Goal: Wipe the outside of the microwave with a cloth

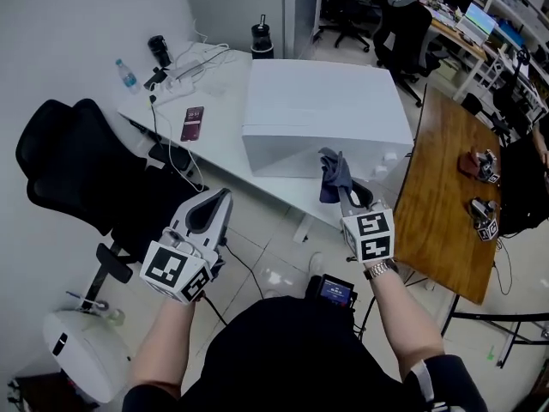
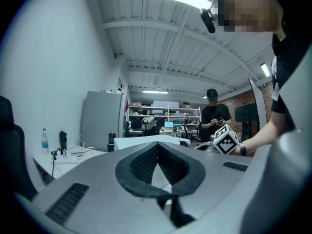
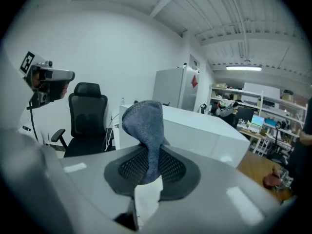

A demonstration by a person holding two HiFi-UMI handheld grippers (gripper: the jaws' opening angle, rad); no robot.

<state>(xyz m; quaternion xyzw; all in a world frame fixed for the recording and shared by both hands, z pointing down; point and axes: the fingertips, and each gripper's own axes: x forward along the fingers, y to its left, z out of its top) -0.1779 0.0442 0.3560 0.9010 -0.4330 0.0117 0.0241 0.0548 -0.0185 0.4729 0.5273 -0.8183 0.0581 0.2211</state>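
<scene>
The microwave [image 1: 319,114] is a large white box on the white table [image 1: 214,136]; it also shows in the right gripper view [image 3: 207,130] and, small, in the left gripper view [image 2: 144,141]. My right gripper [image 1: 346,194] hangs just in front of its near face, shut on a blue-grey cloth [image 1: 332,176]. In the right gripper view the cloth [image 3: 145,123] stands up, bunched, from between the pads of the right gripper [image 3: 150,155]. My left gripper [image 1: 226,196] is lower left of the microwave, over the floor, shut with nothing in it [image 2: 157,147].
A black office chair [image 1: 77,161] stands left of the table. On the table lie a dark red phone [image 1: 192,123], a water bottle [image 1: 126,74], cables and a black flask [image 1: 262,37]. A wooden table [image 1: 446,196] is at the right. A person [image 2: 214,113] stands far off.
</scene>
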